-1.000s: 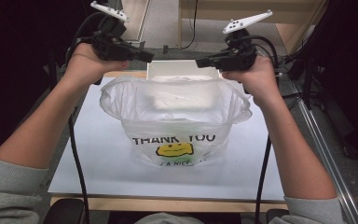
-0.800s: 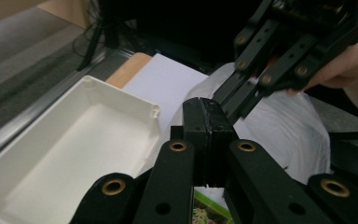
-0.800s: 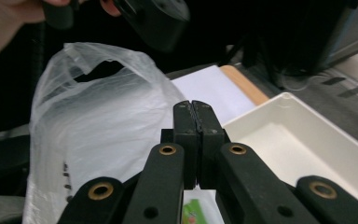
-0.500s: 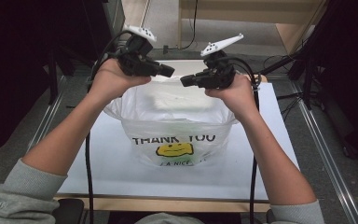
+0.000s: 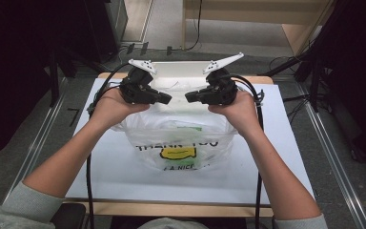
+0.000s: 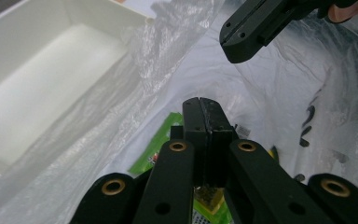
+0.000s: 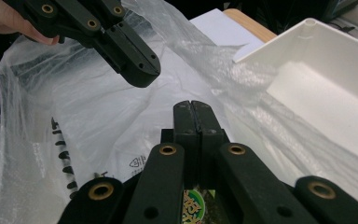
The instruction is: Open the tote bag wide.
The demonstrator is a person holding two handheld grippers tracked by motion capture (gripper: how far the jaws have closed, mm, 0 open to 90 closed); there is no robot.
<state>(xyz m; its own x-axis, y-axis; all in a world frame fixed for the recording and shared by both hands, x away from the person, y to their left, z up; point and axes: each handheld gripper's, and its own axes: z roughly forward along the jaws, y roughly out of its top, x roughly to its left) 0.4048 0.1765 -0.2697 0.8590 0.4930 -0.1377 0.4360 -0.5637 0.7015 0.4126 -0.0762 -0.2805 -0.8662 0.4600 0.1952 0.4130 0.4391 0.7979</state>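
Observation:
A clear plastic bag (image 5: 176, 143) printed with "THANK YOU" and a yellow smiley lies slumped on the white table mat (image 5: 276, 162). Green packets (image 6: 156, 140) lie inside it. My left gripper (image 5: 168, 99) and right gripper (image 5: 188, 97) hover just above the bag's mouth, tips pointing at each other a short gap apart. In the left gripper view my own jaws (image 6: 200, 100) are pressed together with nothing seen between them, and the right gripper (image 6: 242, 39) is opposite. In the right gripper view my jaws (image 7: 191, 103) are likewise shut and bare, facing the left gripper (image 7: 137, 70).
A white open box (image 5: 176, 71) stands right behind the bag at the table's far edge, its inside (image 6: 51, 74) bare. Cables trail from both grippers down past the forearms. Dark racks flank the table on both sides.
Both hands have come down and inward, so the gripper tips now nearly meet. The bag's mouth, earlier spread wide, has slackened and the bag has slumped lower.

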